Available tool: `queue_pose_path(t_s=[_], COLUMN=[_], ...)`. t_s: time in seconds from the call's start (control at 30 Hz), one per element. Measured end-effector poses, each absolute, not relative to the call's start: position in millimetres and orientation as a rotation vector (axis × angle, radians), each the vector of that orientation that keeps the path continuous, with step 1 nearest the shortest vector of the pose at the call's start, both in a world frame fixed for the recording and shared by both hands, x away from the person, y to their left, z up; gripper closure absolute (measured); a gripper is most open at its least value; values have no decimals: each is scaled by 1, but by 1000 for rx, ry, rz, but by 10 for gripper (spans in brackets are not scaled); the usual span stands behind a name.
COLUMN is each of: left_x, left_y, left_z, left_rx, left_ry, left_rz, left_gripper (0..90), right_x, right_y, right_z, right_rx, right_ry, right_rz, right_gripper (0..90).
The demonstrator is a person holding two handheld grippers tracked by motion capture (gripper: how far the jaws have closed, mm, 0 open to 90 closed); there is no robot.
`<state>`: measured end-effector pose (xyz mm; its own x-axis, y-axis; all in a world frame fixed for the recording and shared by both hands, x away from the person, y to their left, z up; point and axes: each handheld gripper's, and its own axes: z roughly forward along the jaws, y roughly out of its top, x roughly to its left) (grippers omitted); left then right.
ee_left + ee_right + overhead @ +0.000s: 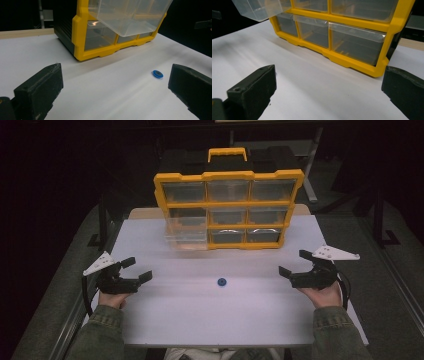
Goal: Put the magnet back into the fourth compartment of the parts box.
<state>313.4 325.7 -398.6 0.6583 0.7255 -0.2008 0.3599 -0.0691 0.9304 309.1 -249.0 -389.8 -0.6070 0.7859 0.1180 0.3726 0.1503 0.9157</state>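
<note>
Our left tongs and right tongs hover over the white worktop, both spread wide and holding nothing. Between them we see a small blue ring, lying before the yellow drawer cabinet, whose clear drawer juts out.
</note>
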Motion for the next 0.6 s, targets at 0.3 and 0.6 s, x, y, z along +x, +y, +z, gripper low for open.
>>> queue_pose_path(t_s=[0.3, 0.6], left_x=[313, 312], left_y=[326, 325], left_z=[-399, -399], left_rx=[1669, 1673], left_ry=[896, 897], left_rz=[375, 371], left_gripper=[0, 0], right_x=[312, 318], right_y=[-237, -230], right_z=[-383, -375], right_rx=[1074, 1059], right_ry=[2107, 2142], right_rz=[1416, 1420], right_gripper=[0, 0])
